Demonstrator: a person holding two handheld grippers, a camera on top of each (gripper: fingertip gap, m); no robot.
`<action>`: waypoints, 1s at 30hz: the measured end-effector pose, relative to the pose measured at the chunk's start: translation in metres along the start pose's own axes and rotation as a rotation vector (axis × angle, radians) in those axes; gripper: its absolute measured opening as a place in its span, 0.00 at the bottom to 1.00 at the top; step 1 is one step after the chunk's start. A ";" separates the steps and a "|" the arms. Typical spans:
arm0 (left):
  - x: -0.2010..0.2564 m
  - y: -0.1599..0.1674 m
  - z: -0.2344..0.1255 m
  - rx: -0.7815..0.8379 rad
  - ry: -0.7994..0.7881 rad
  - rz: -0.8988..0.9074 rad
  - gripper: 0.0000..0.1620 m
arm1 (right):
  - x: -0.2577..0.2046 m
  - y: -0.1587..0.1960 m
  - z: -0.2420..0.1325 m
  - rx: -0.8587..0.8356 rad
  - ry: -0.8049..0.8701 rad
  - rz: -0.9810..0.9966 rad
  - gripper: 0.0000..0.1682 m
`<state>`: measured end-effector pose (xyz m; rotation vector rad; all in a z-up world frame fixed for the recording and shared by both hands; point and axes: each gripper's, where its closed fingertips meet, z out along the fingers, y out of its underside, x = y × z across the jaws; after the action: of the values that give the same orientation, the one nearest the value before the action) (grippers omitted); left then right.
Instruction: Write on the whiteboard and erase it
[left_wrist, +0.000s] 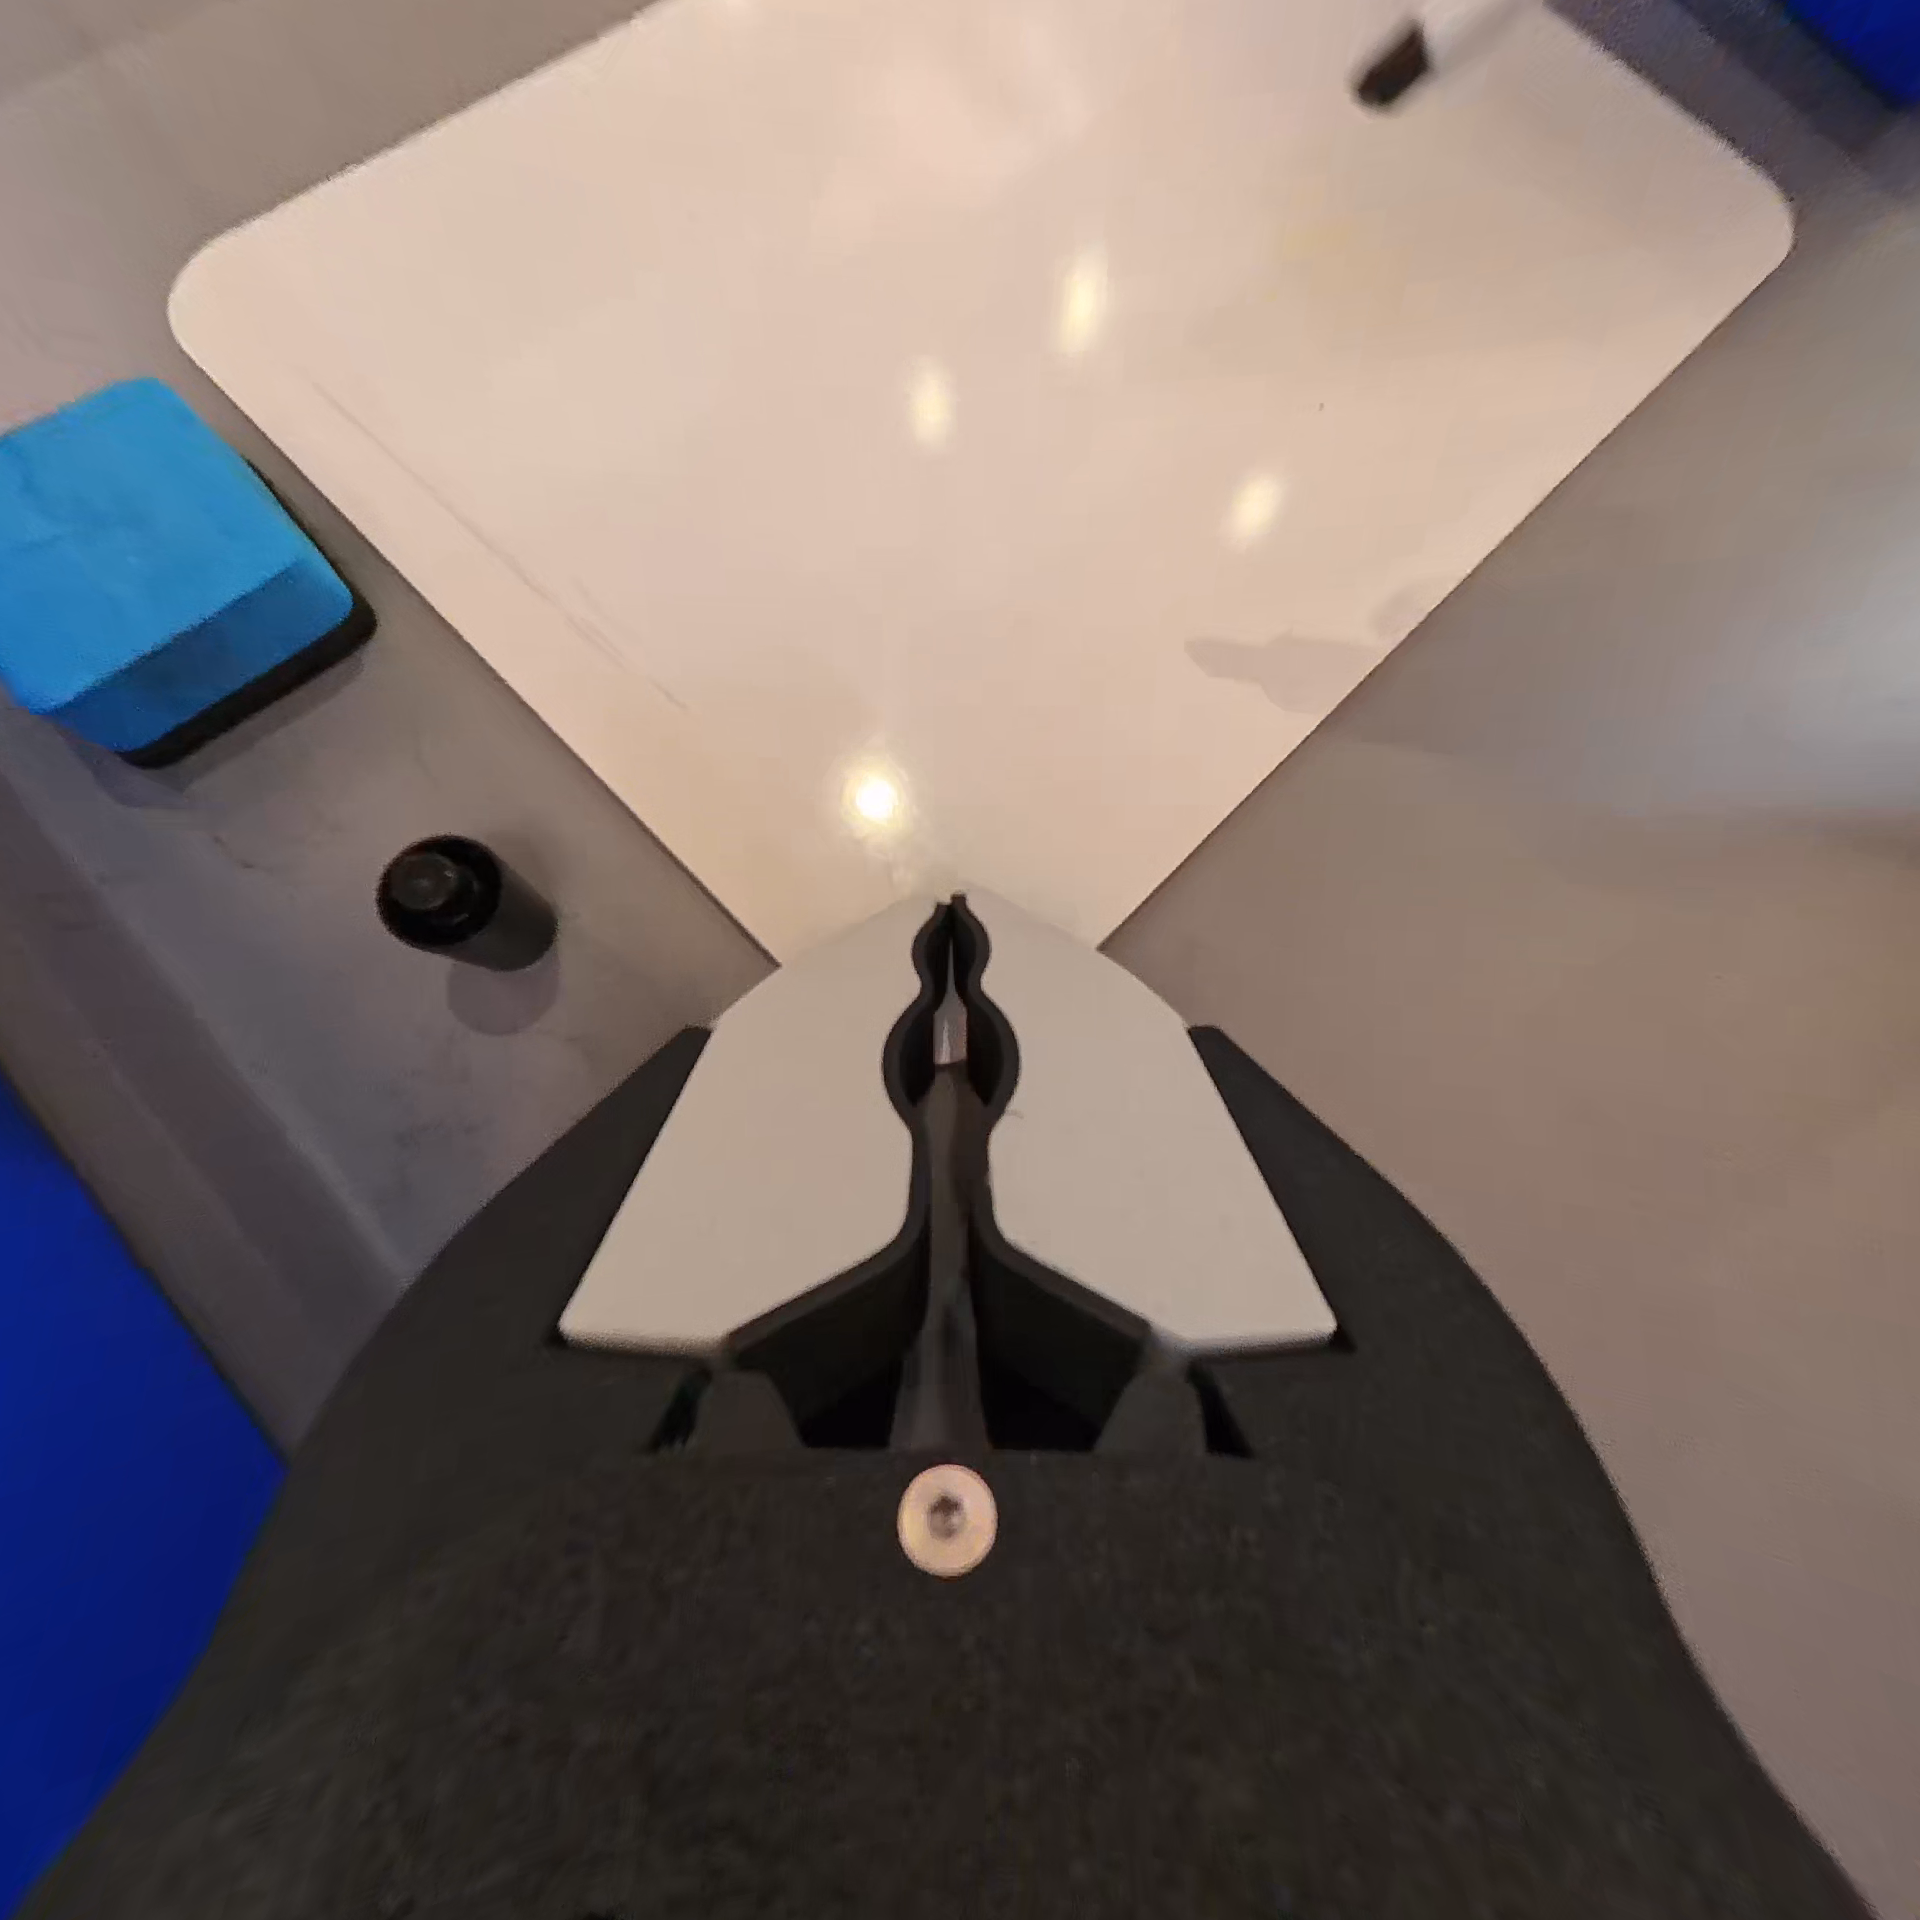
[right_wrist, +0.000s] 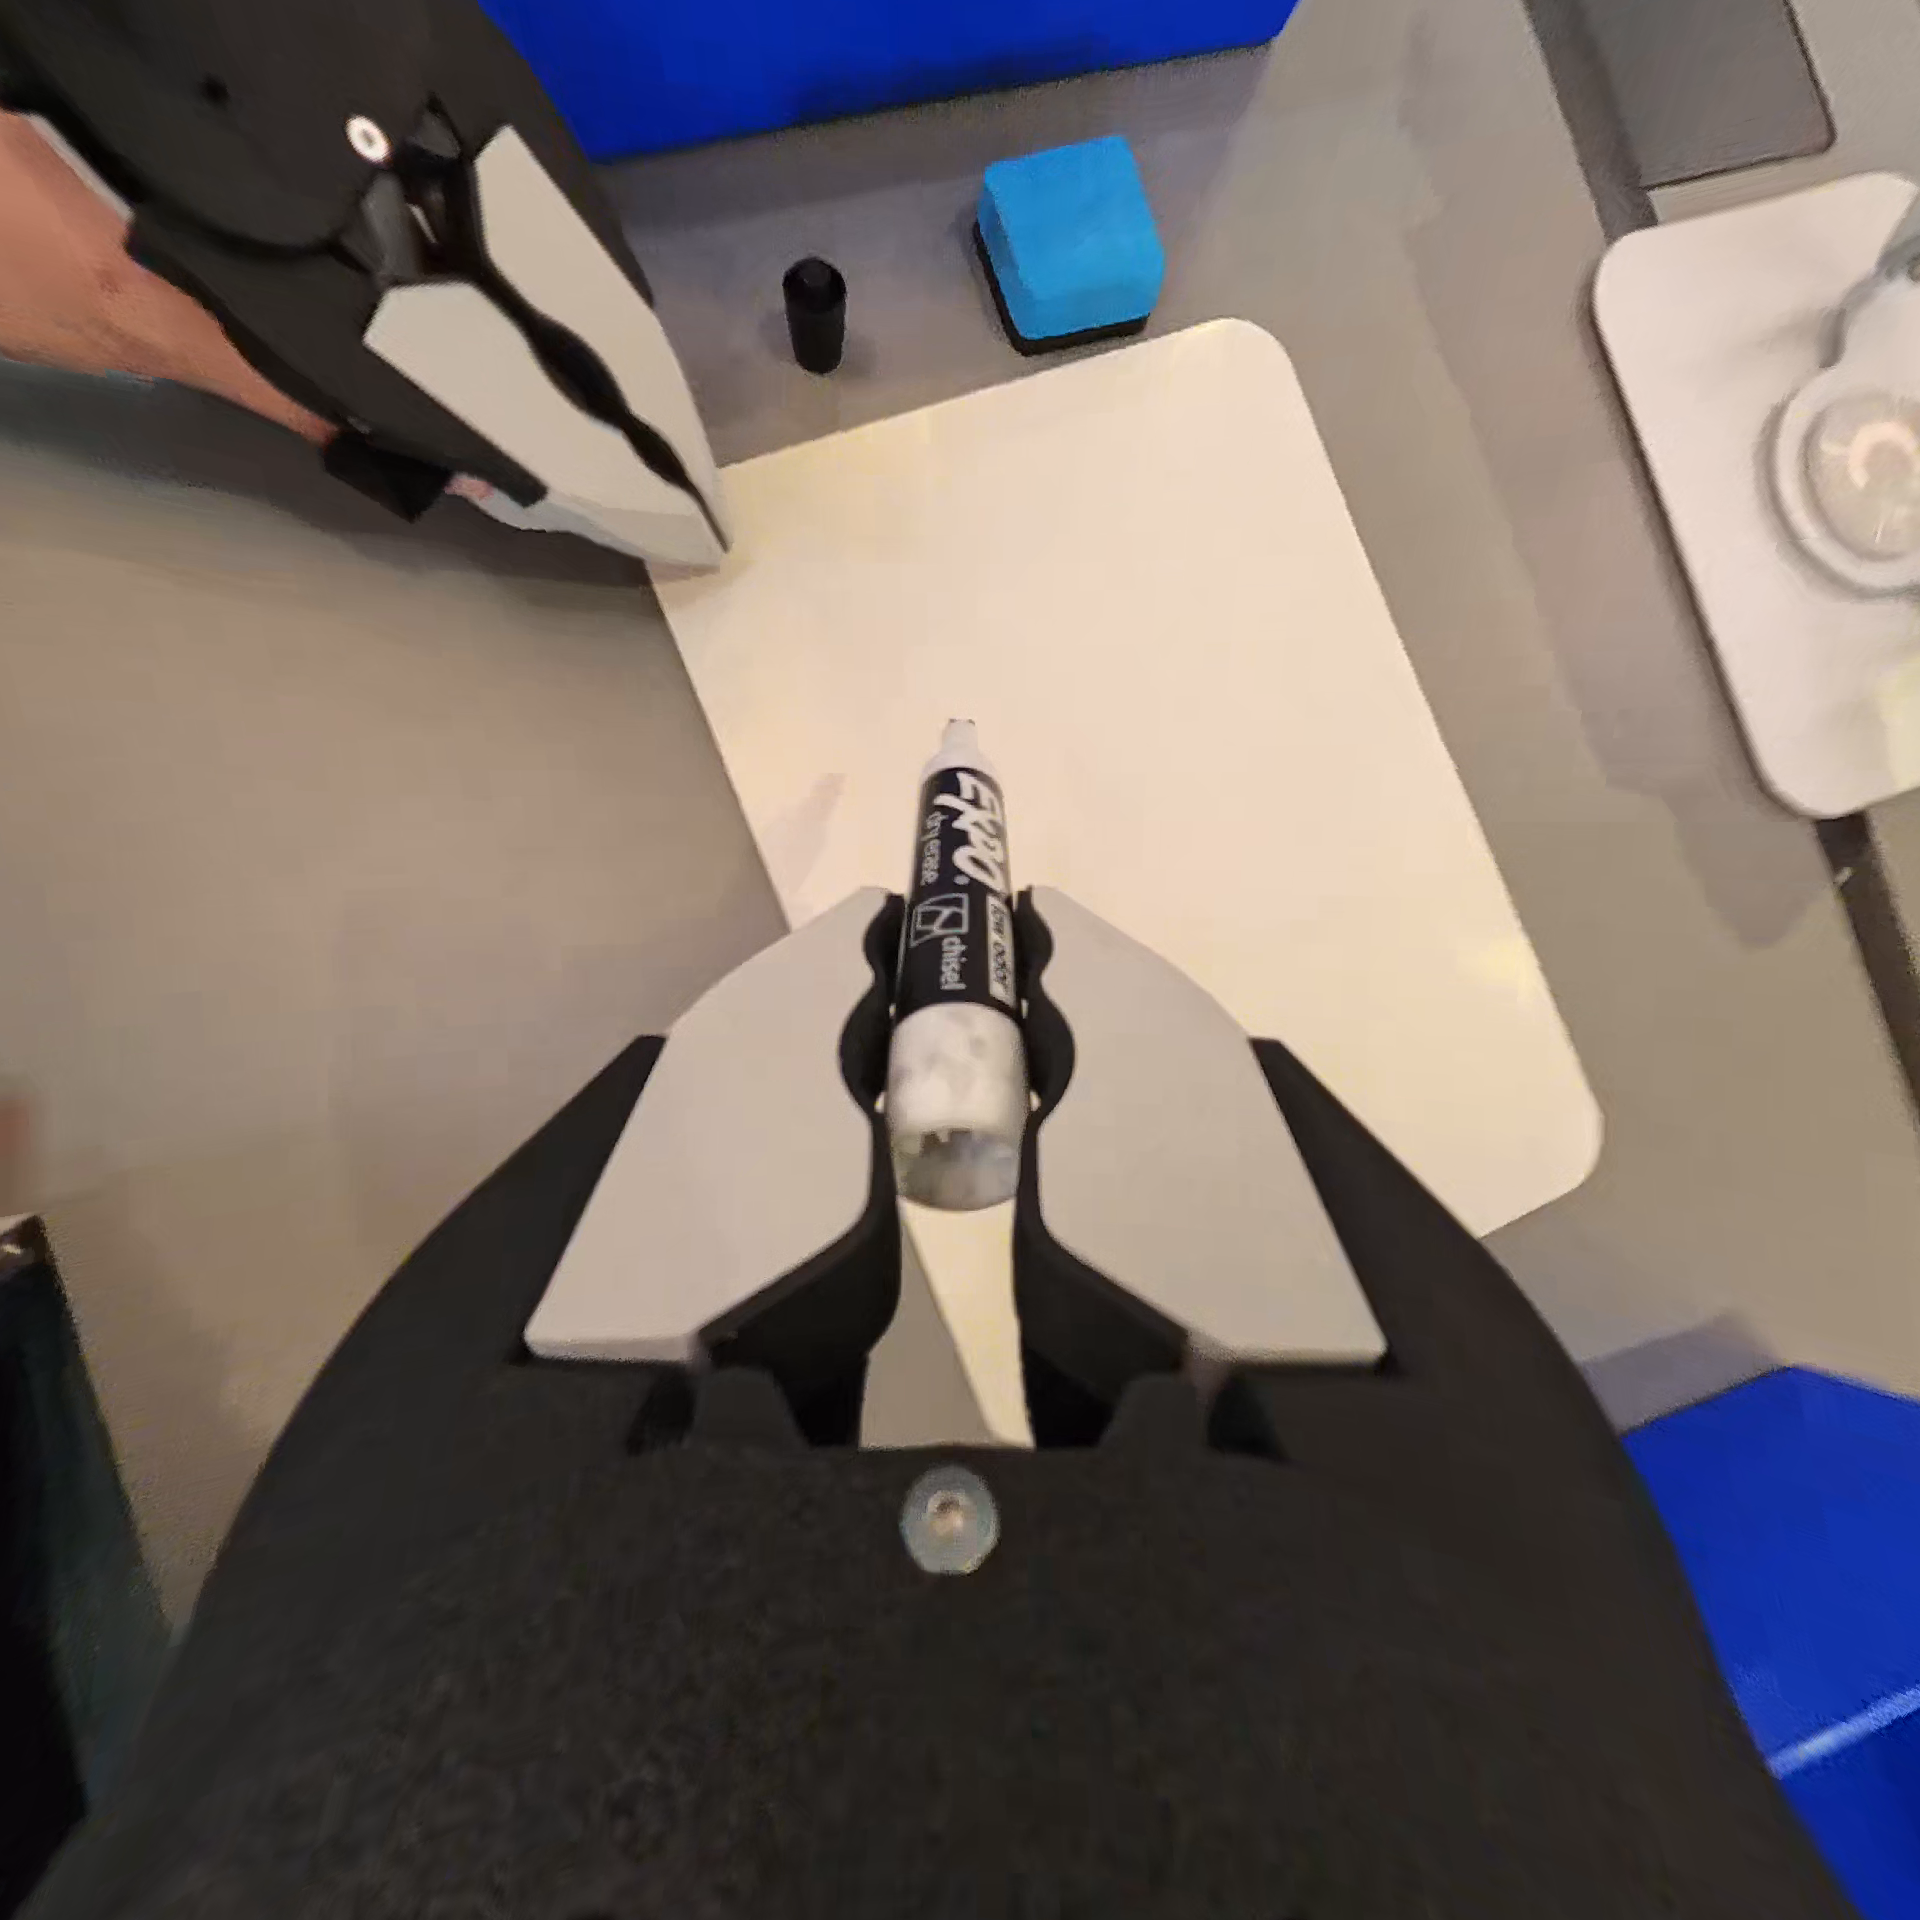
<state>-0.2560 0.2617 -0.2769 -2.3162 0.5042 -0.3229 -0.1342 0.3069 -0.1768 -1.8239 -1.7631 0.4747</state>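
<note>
Nearest, the right claw (right_wrist: 954, 940), clamped on a black marker (right_wrist: 958, 935) about mid-barrel, grey butt end toward the camera, uncapped tip pointing forward and down over the whiteboard (right_wrist: 1195, 727); tip close above the surface, contact not certain. Light, rigid, smooth round plastic by the look of it: likely to twist or slide back under writing pressure, so best held as now, seated in the scalloped notches, perhaps nearer the tip for stiffer strokes. Gentle pressure only, the felt tip being soft.

Beyond, the whiteboard lying flat on the grey desk (right_wrist: 312, 831), thin, glossy, apparently blank. Probably light and slippery enough to skate under marker or eraser. Hence the left claw (right_wrist: 717, 530), jaws closed on nothing, tips set at the board's near-left corner, seemingly pinning it.

Farther back, just off the board's far edge, the black cap (right_wrist: 812, 315) standing upright, and beside it the blue eraser (right_wrist: 1070, 244) with a dark felt base: soft, squashy foam, best pinched across its blue sides, felt down.

To the far right, a second white board (right_wrist: 1683, 520) carrying something clear and blurred.
</note>
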 end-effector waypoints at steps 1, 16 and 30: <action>0.001 0.001 0.001 0.000 0.003 -0.003 0.00 | 0.004 -0.009 0.005 -0.031 0.000 -0.039 0.12; 0.000 0.002 0.001 0.008 -0.026 0.027 0.00 | 0.002 -0.067 0.110 -0.529 -0.239 -0.374 0.12; 0.002 0.003 0.000 0.009 -0.004 0.019 0.00 | -0.004 -0.076 0.115 -0.586 -0.228 -0.561 0.12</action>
<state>-0.2549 0.2593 -0.2789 -2.3012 0.5219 -0.3108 -0.2639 0.3188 -0.2215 -1.5367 -2.6583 -0.0790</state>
